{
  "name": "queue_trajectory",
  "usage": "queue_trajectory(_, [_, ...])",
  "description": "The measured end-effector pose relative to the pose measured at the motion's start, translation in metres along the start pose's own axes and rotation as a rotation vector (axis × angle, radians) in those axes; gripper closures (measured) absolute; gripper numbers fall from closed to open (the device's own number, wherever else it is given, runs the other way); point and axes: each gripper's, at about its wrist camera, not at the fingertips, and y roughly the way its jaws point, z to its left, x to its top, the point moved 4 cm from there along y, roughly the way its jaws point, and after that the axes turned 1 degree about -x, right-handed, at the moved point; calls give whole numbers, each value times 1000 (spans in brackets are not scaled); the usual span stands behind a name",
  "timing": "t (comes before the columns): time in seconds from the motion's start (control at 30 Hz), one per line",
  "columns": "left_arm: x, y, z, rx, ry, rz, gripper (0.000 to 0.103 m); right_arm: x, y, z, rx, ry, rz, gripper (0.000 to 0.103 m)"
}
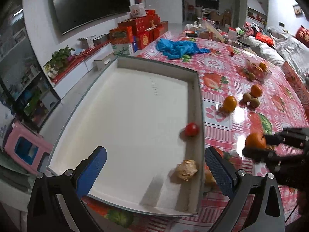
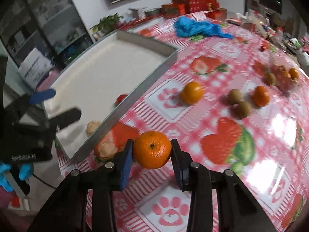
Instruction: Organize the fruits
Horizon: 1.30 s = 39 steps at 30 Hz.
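Note:
My right gripper (image 2: 152,150) is shut on a small orange (image 2: 152,149), held just above the strawberry-print tablecloth beside the near corner of the white tray (image 2: 135,102). The left wrist view shows this orange (image 1: 255,140) at the right, outside the tray. My left gripper (image 1: 154,166) hangs open over the tray (image 1: 199,100) with nothing between its fingers. In the tray lie a red fruit (image 1: 191,129) and a beige wrinkled fruit (image 1: 187,169). On the cloth lie another orange (image 2: 192,92), two kiwis (image 2: 234,96) and a third orange (image 2: 261,96).
A second beige fruit (image 2: 107,150) lies on the cloth against the tray's outer rim. A clear box with more fruit (image 1: 258,69) stands further back, and a blue plastic heap (image 1: 181,47) behind the tray. Red boxes crowd the far table edge. A blue-gloved hand (image 2: 11,172) holds the left gripper.

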Motion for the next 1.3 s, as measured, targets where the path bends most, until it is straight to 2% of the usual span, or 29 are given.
queue_trajectory(0.17, [-2, -2, -39, -60, 82, 7, 2, -9, -16, -40, -68, 107, -7, 62])
queue_trajectory(0.3, [-5, 1, -71, -100, 131, 26, 2, -31, -26, -76, -198, 180, -1, 62])
queue_trajectory(0.47, [-9, 10, -109, -156, 161, 61, 2, -56, -38, -108, -262, 263, 2, 62])
queue_trajectory(0.7, [-18, 23, -151, -167, 208, 92, 2, -86, -49, -129, -297, 336, -14, 62])
queue_trajectory(1.0, [-28, 38, -166, -144, 260, 115, 2, -93, -51, -129, -289, 343, -41, 62])
queue_trajectory(1.07, [-29, 42, -169, -146, 263, 120, 6, -94, -50, -129, -285, 345, -43, 62])
queue_trajectory(1.13, [-28, 41, -171, -184, 241, 115, 20, -94, -50, -130, -284, 344, -43, 62])
queue_trajectory(1.27, [-26, 40, -174, -217, 231, 118, 37, -94, -50, -130, -284, 343, -44, 62])
queue_trajectory(1.3, [-26, 39, -175, -228, 228, 120, 46, -94, -50, -130, -283, 344, -45, 62])
